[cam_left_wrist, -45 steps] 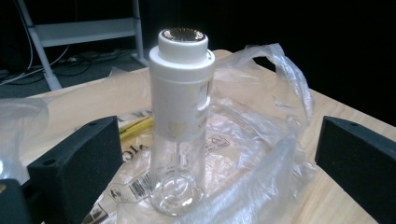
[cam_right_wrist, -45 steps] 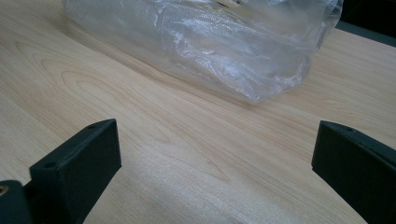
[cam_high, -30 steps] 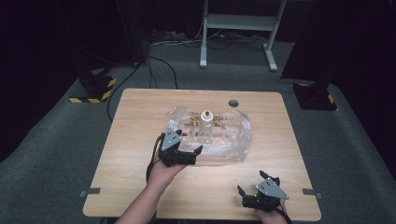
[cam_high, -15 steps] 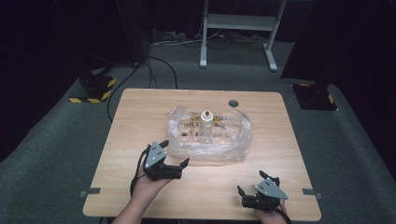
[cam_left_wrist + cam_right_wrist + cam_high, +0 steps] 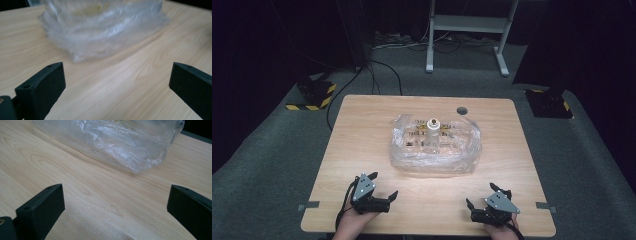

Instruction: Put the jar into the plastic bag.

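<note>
High view: the left gripper point(image 5: 382, 190) now sits at the near-left edge of the wooden table point(image 5: 362, 130), having pulled back from the clear plastic bag point(image 5: 434, 145) it was touching a second ago; half a second ago it was already partway back. The right gripper point(image 5: 487, 197) rests at the near-right edge, where it has stayed throughout. Both are well apart from the bag, which lies crumpled at the table's centre with a small bottle point(image 5: 432, 134) standing inside it, capped in pale material, among yellow-and-black printed items too small to read. A round hole point(image 5: 461, 110) marks the table's far edge.

Left gripper view brings the bag point(image 5: 100, 27) close: glossy, creased film in layered folds, blurred, resting on pale wood grain, with both black jaws spread wide and nothing between them. Right gripper view shows the bag's other near corner point(image 5: 120, 145), sharper, its wrinkles catching light, and this gripper's jaws equally wide apart over bare tabletop. Neither gripper view makes out the bottle, which the high view shows plainly. The jaws are matte, blocky, with small holes in their faces.
</note>
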Demonstrator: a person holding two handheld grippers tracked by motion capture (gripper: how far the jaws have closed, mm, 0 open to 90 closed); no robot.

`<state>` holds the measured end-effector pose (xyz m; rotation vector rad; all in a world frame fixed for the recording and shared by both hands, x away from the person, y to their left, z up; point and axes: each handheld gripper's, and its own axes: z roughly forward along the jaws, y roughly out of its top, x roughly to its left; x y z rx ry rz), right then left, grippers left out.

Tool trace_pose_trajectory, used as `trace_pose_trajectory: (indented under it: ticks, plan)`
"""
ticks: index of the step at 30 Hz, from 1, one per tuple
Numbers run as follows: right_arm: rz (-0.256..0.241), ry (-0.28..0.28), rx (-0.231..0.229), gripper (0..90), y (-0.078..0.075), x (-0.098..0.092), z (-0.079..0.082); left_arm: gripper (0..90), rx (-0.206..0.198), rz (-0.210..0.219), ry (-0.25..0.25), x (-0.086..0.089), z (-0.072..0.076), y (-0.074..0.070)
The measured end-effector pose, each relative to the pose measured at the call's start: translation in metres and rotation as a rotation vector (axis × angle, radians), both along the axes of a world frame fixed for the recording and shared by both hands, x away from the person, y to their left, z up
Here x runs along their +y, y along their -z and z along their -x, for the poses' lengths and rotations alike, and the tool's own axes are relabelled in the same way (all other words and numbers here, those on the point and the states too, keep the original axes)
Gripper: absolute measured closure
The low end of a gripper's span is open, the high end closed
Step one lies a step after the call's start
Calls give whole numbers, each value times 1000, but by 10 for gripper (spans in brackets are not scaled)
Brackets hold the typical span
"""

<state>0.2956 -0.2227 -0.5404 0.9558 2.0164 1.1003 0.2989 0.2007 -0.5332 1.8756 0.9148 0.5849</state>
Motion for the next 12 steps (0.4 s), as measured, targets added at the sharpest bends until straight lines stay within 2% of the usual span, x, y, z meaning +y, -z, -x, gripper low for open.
trace_pose_trajectory:
  ticks: [2, 5, 10, 12]
  plan:
    - [0, 2, 0, 9, 0, 0, 0, 7, 4, -46, 8, 0, 3, 6]
    - [-2, 1, -9, 9, 0, 0, 1, 3, 17, -71, 15, -3, 5, 11]
    - [1, 7, -12, 9, 0, 0, 1, 3, -21, -164, 44, -12, 8, 12]
    - [7, 8, -17, 9, 0, 1, 1, 3, -33, -180, 56, -14, 10, 12]
